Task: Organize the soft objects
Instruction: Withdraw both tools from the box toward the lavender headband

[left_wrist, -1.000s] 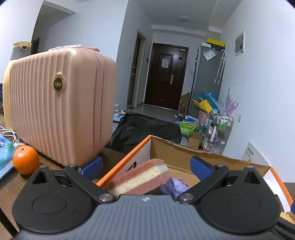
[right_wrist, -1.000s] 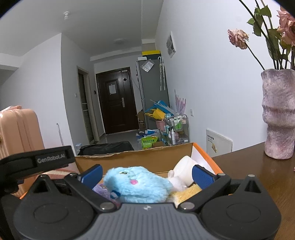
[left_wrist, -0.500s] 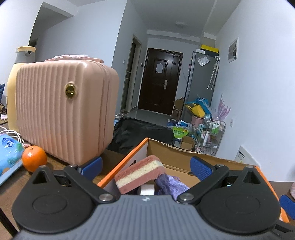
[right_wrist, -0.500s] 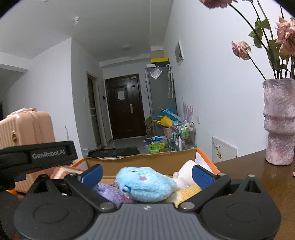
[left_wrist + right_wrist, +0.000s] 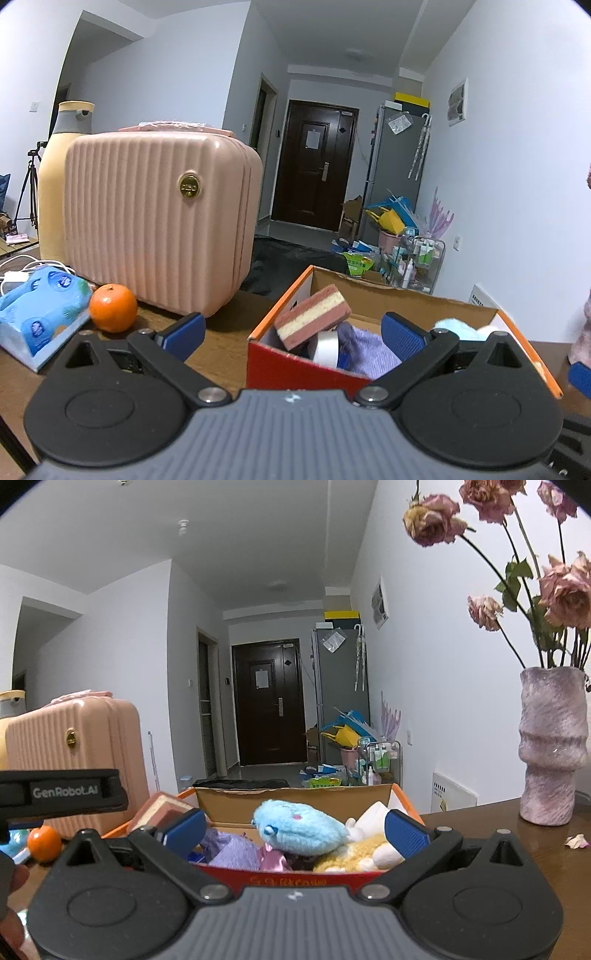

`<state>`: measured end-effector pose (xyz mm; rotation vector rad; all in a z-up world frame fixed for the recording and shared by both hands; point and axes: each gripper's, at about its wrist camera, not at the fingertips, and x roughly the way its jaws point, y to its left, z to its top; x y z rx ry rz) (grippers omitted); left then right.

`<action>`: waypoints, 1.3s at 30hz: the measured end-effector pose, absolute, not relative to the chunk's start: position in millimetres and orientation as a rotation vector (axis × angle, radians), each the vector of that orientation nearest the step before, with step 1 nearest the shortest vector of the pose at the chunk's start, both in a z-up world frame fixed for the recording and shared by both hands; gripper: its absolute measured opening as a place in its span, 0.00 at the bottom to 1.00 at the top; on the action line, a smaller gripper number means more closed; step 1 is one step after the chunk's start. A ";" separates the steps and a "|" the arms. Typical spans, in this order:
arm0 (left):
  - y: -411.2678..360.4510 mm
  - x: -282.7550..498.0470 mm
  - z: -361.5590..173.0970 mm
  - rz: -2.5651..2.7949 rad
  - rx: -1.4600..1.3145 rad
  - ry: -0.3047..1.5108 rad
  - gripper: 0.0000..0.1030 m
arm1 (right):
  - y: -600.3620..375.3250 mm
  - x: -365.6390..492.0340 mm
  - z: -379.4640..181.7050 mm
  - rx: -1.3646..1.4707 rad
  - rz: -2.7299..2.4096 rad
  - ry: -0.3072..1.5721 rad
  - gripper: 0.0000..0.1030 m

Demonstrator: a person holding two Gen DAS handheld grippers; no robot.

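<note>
**In the box, dead ahead: soft stuff piled, both grippers empty**

On the table (image 5: 229,354) the cardboard box (image 5: 402,295) sits straight in front of both grippers, long axis running left-right across both views. Everything soft I can see is already inside it.

- Pink suitcase (image 5: 155,221): left of the box, well apart from it. Not in play.
- Vase (image 5: 552,746): right of the box, standing on the table, clear of the right gripper's line.
- Tissue pack (image 5: 40,299) and orange (image 5: 112,308): left of the left gripper, outside the box. The tissue pack is the only loose soft-ish item visible; my guess is it's the next candidate, if anything is.
- Blue plush (image 5: 301,827): on top of the pile, lying between the right gripper's fingers in view, long axis roughly left-right, past the fingertips.
- Sponge (image 5: 314,315): tilted, propped in the box's left corner, long axis rising to the right, ahead and between the left gripper's fingers.
- Purple cloth (image 5: 365,350) and tape roll (image 5: 327,347): below the sponge, partly hidden.

Left gripper (image 5: 293,330): fingers spread wide, nothing in them. Right gripper (image 5: 295,829): same, spread and empty.

Nearer hand: left for sponge or tissue pack, right for plush. Neither touches the box.
</note>
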<state>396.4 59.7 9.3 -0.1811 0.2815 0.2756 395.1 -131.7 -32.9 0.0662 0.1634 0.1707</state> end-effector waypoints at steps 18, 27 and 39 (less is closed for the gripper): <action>68.9 320.9 4.5 0.269 -0.140 0.305 1.00 | -159.3 330.6 -33.5 0.022 0.155 0.174 1.00; 70.5 285.2 -1.8 0.284 -0.128 0.345 1.00 | -173.1 293.5 -33.6 0.003 0.142 0.188 1.00; 70.4 234.6 -7.1 0.296 -0.121 0.391 1.00 | -186.4 249.8 -34.0 -0.017 0.137 0.206 1.00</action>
